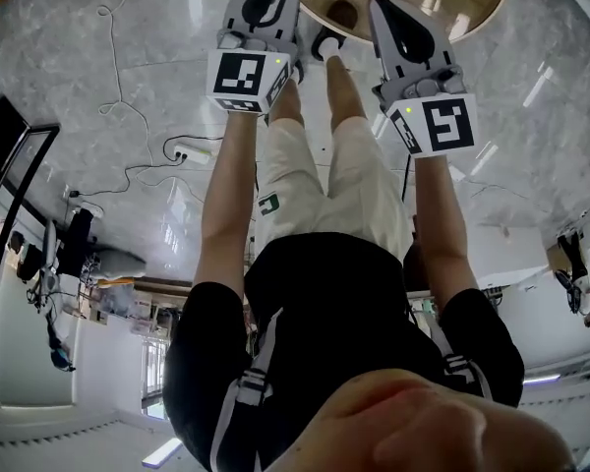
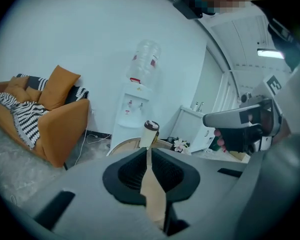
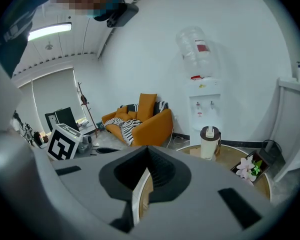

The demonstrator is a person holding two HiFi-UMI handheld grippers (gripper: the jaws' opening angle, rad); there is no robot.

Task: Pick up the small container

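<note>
- The left gripper [image 2: 149, 153] is clenched, its jaws pressed together with nothing between them.
- The right gripper [image 3: 148, 154] is also closed and empty.
- The small container [image 3: 210, 142], cream with a dark lid, stands upright on the round table [image 3: 229, 159]. It is ahead of both grippers and neither touches it.
- A pink flower [image 3: 249, 168] sits on the table to the container's right.
- A water dispenser [image 3: 202, 99] stands against the wall behind the table, and an orange sofa [image 3: 142, 121] sits to its left.
</note>
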